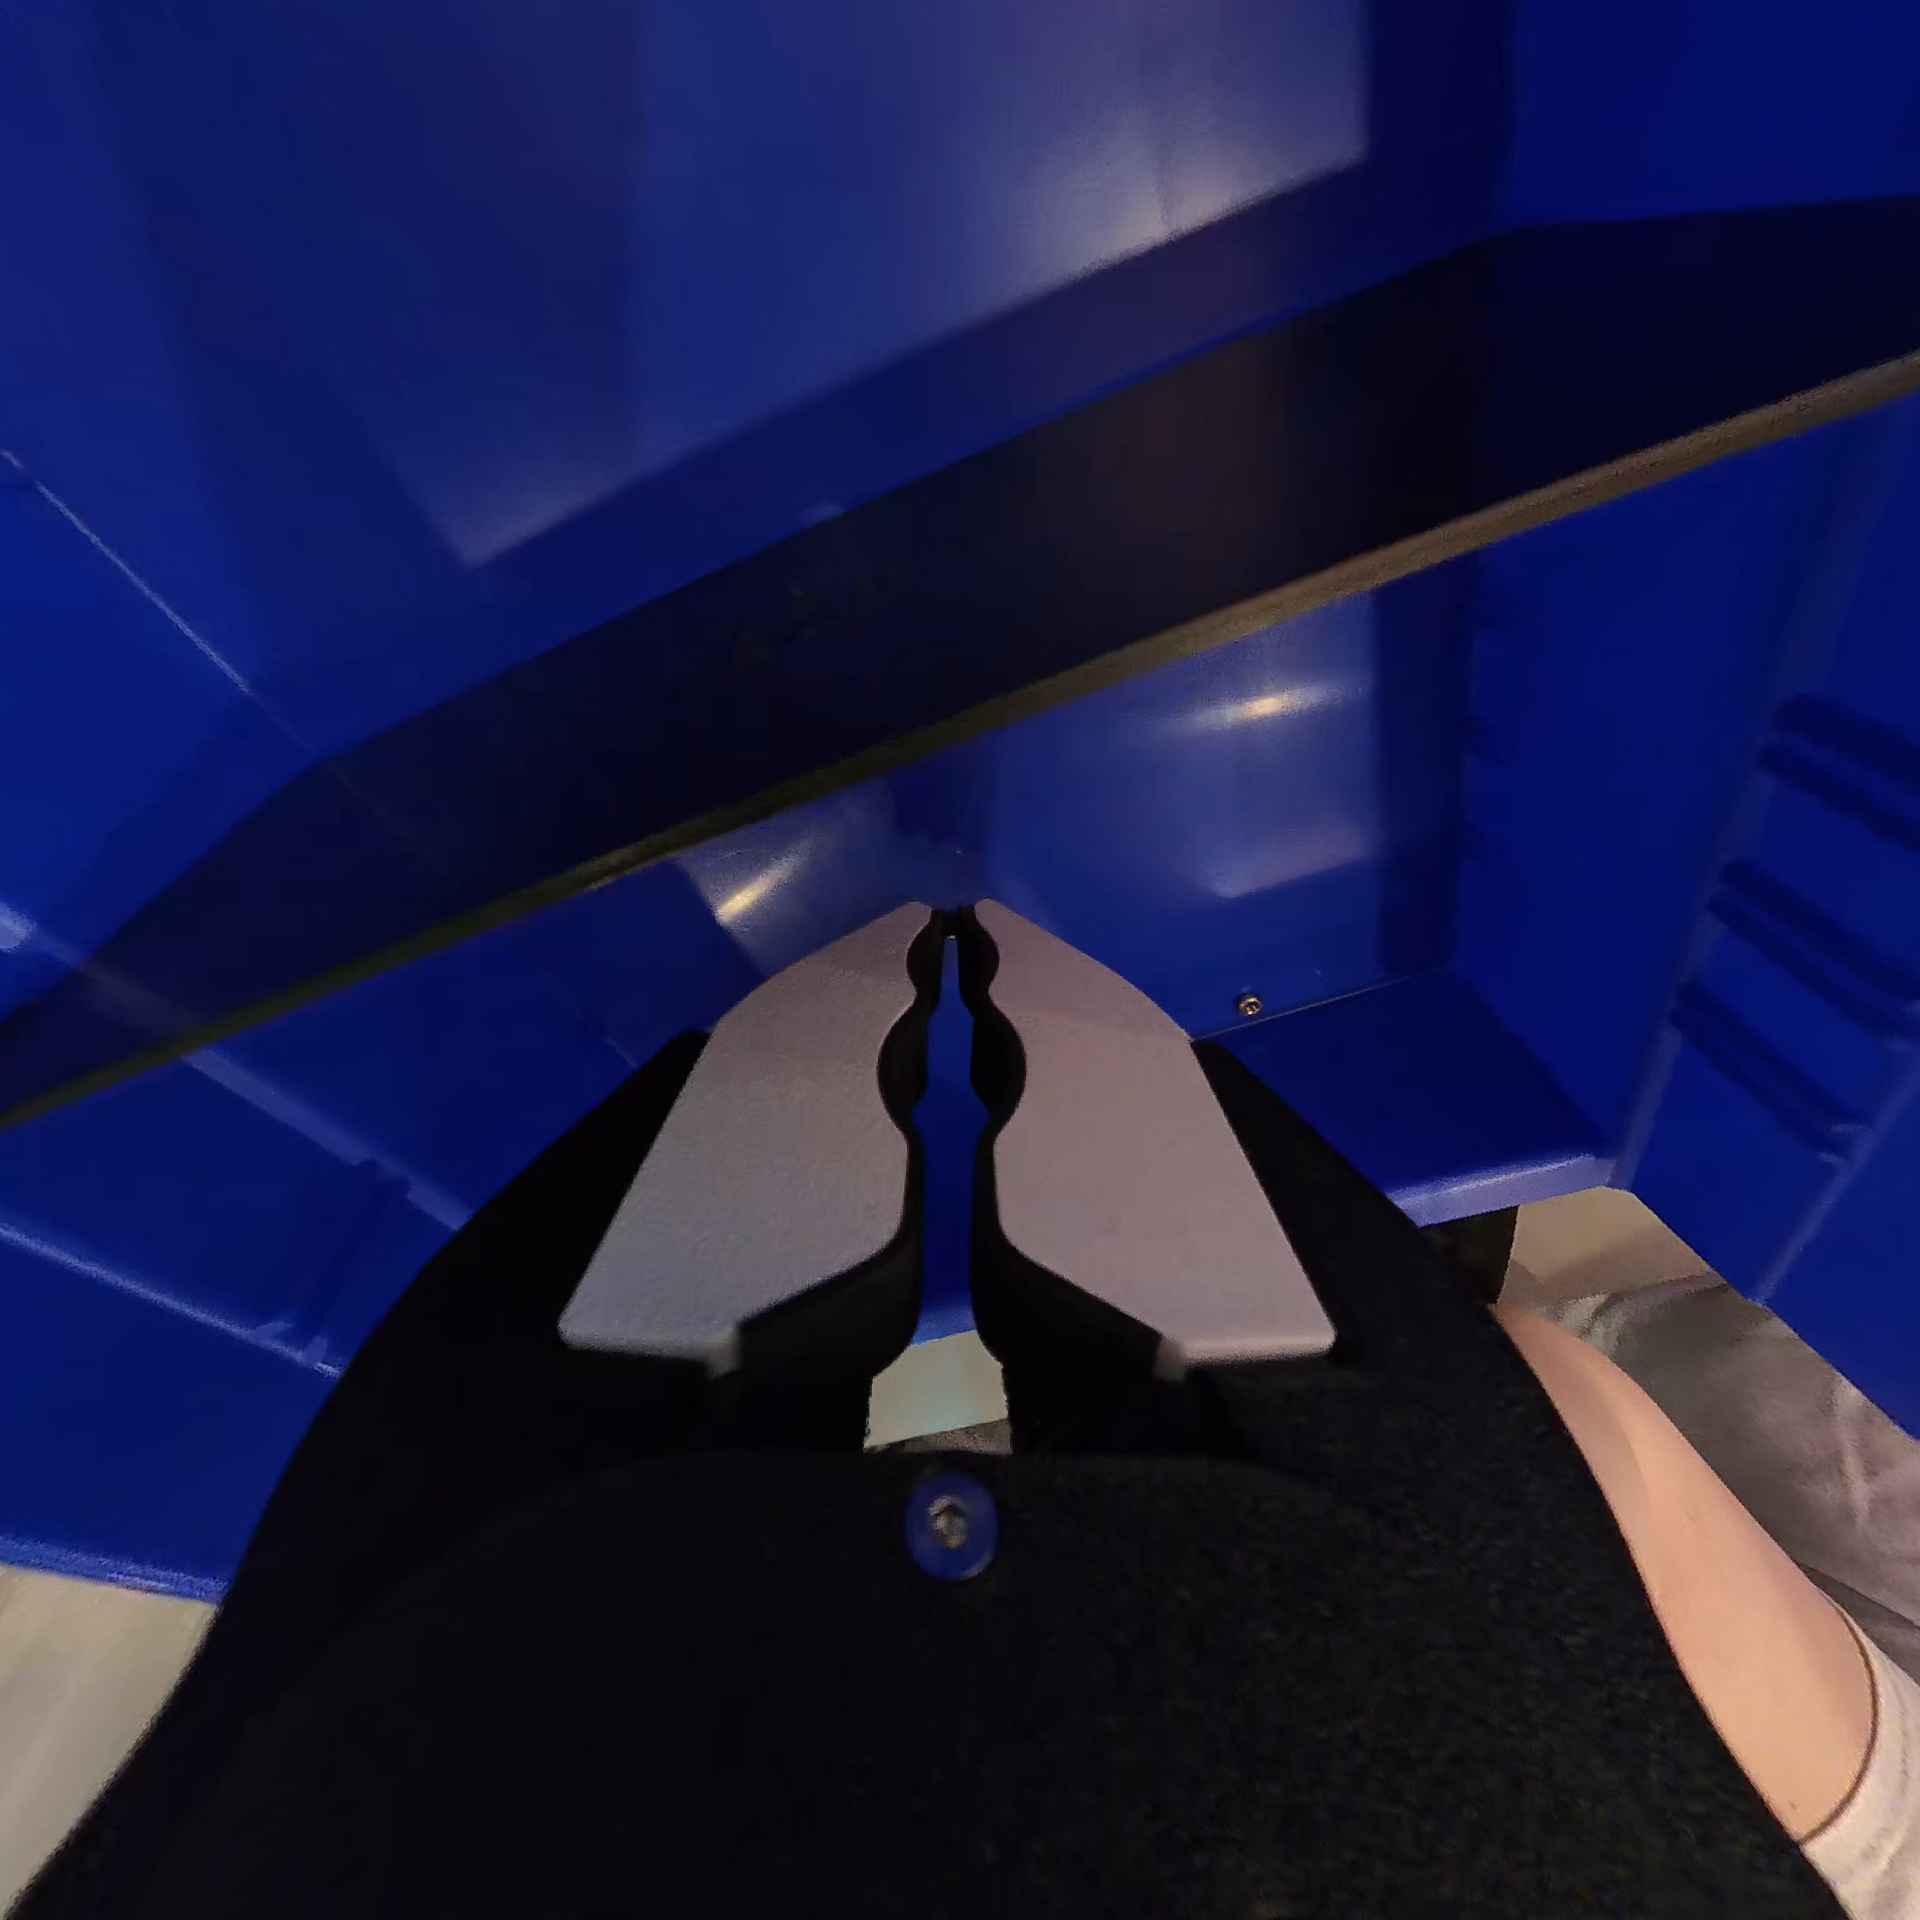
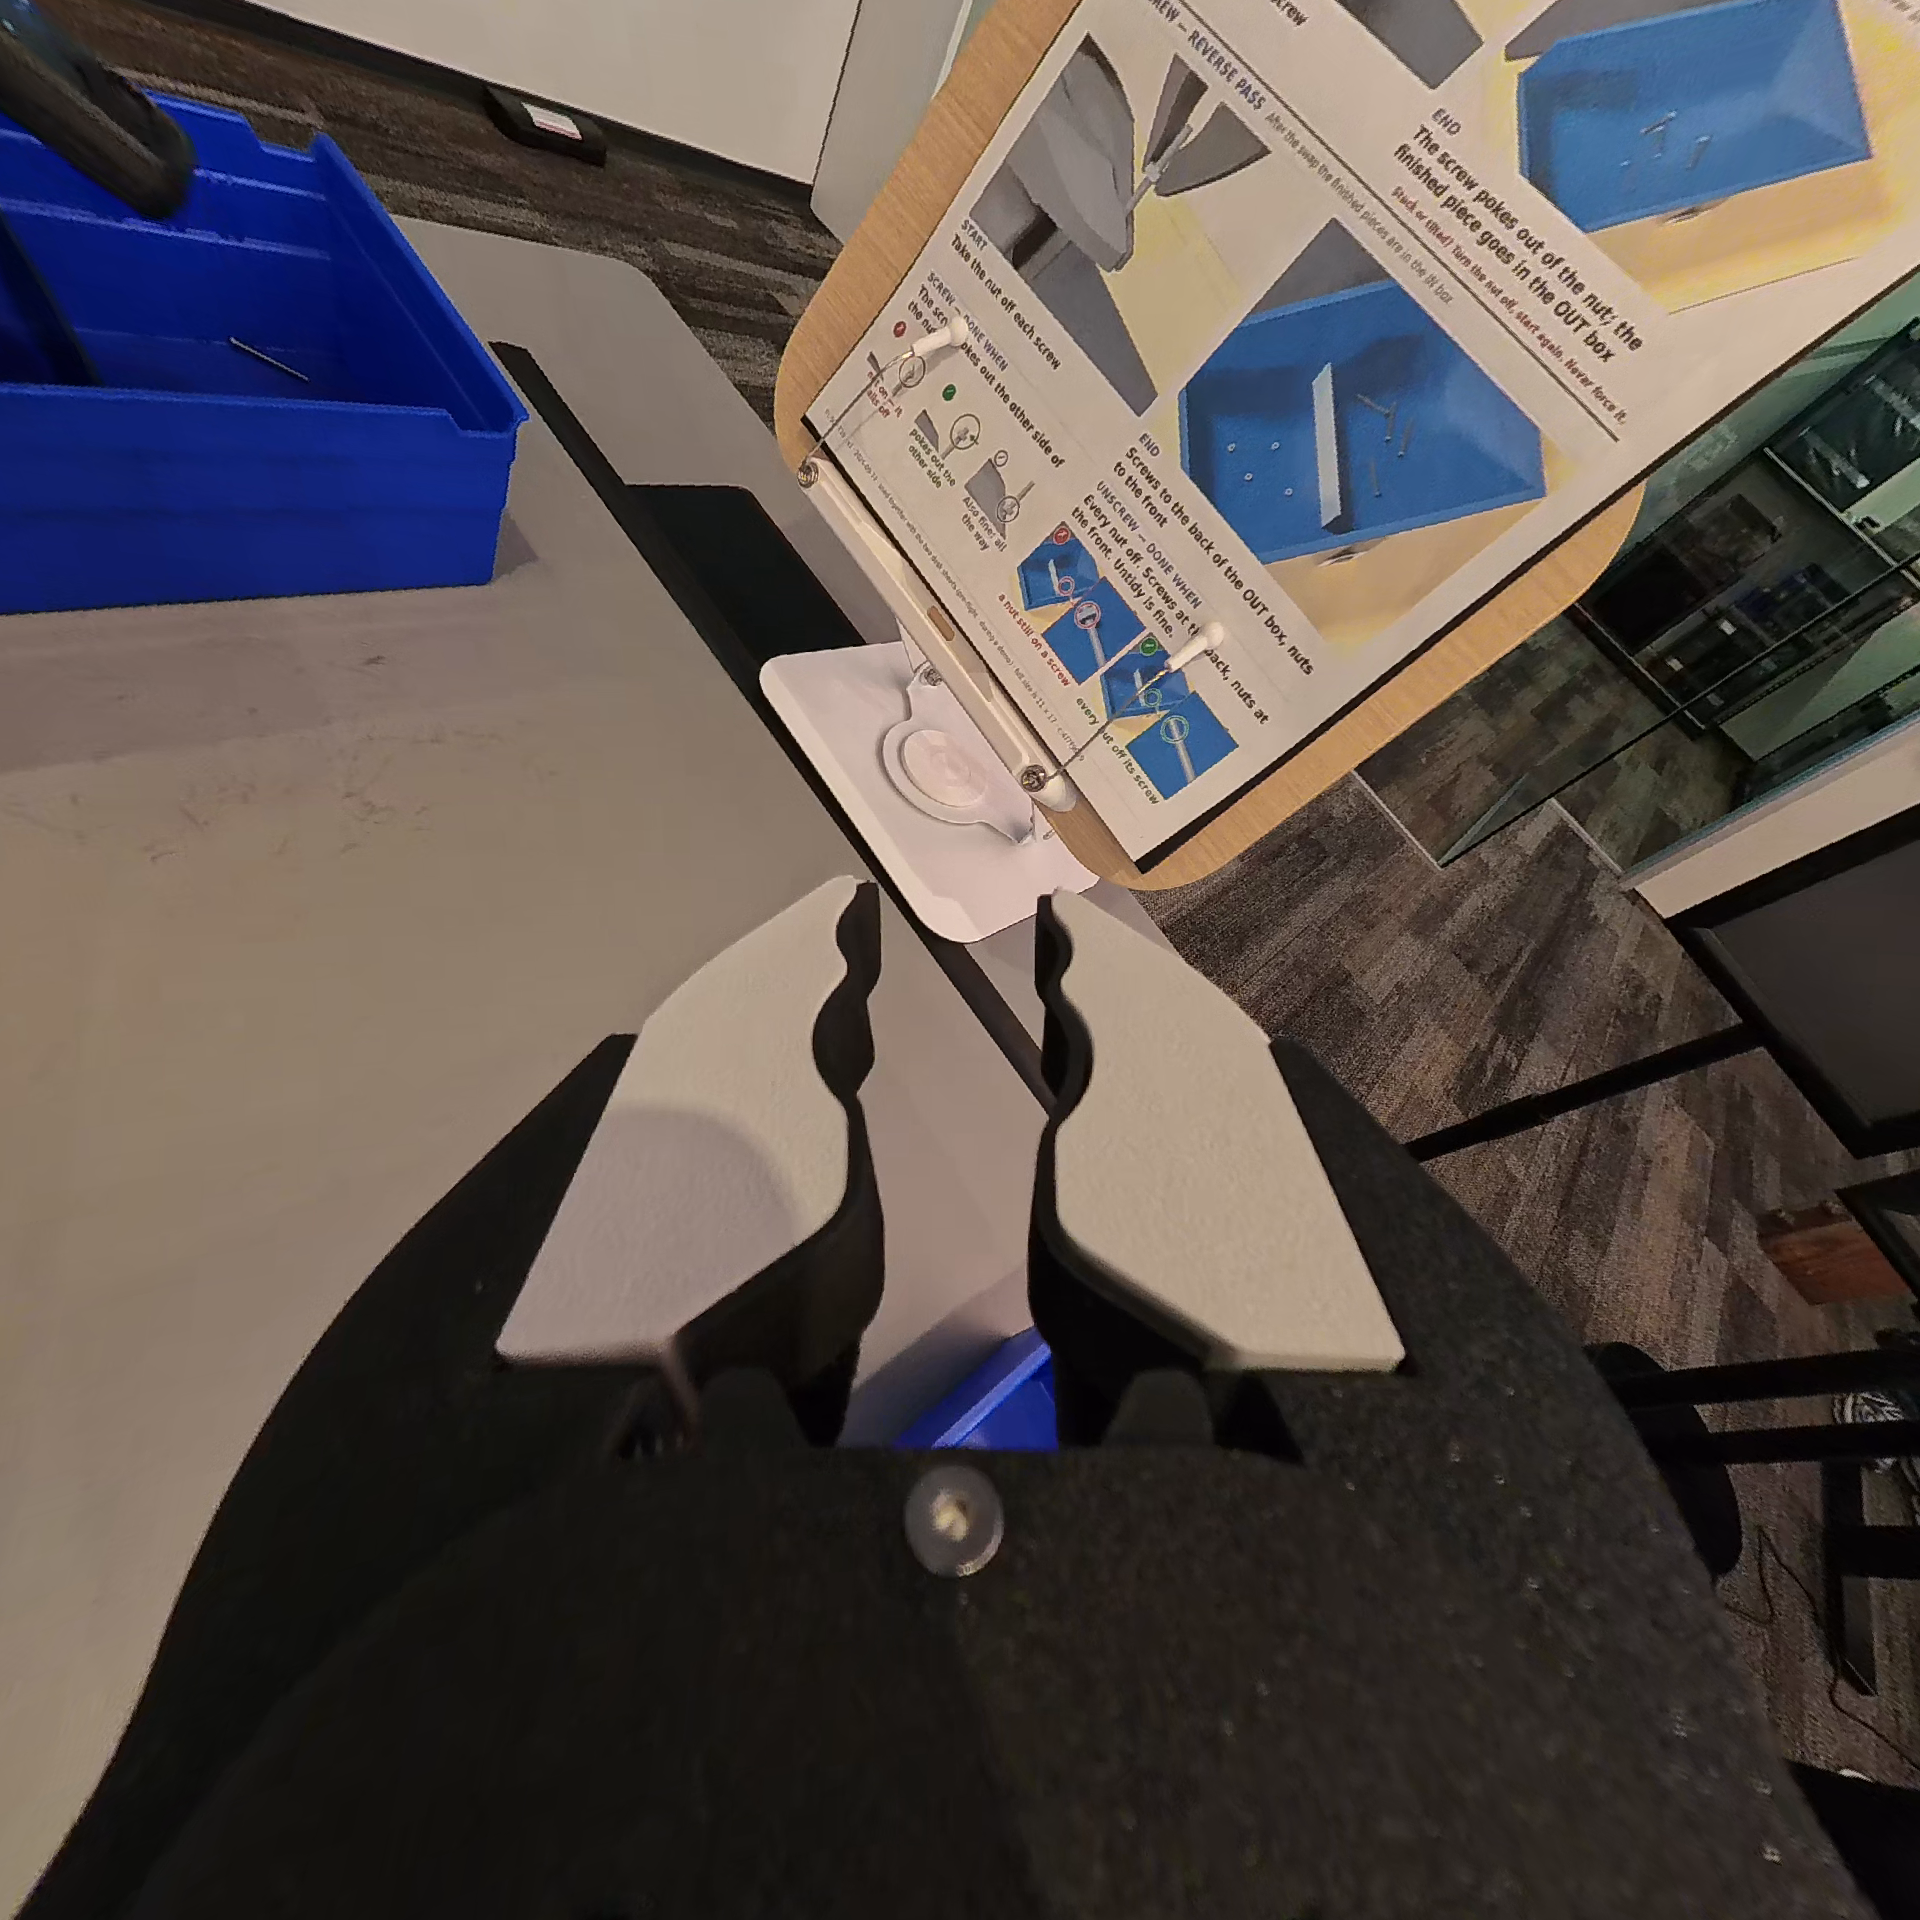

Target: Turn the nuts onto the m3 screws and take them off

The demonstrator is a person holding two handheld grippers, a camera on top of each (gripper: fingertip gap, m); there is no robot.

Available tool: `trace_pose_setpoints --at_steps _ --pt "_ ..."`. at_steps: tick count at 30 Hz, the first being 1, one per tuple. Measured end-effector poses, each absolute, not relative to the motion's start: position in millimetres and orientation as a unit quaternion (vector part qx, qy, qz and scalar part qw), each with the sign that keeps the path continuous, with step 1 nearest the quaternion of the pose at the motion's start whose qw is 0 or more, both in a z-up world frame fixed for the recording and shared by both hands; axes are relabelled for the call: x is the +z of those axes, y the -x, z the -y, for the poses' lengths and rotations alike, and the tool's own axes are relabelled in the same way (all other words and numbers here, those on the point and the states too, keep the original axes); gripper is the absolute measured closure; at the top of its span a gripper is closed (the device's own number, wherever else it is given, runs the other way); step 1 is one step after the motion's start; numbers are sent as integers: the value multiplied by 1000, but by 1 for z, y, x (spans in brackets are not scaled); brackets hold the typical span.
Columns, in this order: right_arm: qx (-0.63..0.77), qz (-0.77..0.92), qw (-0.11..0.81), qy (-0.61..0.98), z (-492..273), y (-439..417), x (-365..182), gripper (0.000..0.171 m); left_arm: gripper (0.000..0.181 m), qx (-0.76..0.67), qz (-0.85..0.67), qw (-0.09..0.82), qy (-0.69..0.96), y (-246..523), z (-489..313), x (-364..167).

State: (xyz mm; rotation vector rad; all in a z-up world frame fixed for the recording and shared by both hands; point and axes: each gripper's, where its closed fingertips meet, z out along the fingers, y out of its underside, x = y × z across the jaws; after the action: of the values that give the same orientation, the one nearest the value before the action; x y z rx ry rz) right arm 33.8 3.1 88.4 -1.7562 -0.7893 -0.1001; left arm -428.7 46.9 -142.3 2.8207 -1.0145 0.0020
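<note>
In the left wrist view my left gripper (image 1: pixel 954 920) is inside a blue bin (image 1: pixel 1351 1091), just below a dark divider plate (image 1: pixel 935 644). Its jaws are shut at the tips; I cannot tell whether anything tiny is pinched there. A small silver nut or screw head (image 1: pixel 1250 1004) lies on the bin floor to the right of the tips. In the right wrist view my right gripper (image 2: pixel 956 904) is open and empty above the grey table (image 2: pixel 312 883). A thin screw (image 2: pixel 268 358) lies in the blue bin (image 2: pixel 260 488) at the upper left.
An instruction board (image 2: pixel 1299 416) on a white stand (image 2: pixel 914 769) stands at the table's far edge, right of the right gripper. A second blue bin edge (image 2: pixel 977 1403) shows under the right gripper. A person's arm (image 1: pixel 1714 1558) is at the lower right. Carpet and furniture lie beyond the table.
</note>
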Motion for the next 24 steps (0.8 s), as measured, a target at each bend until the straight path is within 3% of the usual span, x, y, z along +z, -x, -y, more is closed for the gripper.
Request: trace_pose_setpoints --at_steps 10,18,24 --pt "-43 338 568 749 -4 -33 87 143 179 -18 346 31 -938 429 -54 -126" --pt "-48 341 564 750 -4 -32 85 143 179 22 396 -126 -909 389 -57 -60" --pt "-50 342 564 750 -5 -32 85 143 179 100 502 -264 -817 283 -30 3"
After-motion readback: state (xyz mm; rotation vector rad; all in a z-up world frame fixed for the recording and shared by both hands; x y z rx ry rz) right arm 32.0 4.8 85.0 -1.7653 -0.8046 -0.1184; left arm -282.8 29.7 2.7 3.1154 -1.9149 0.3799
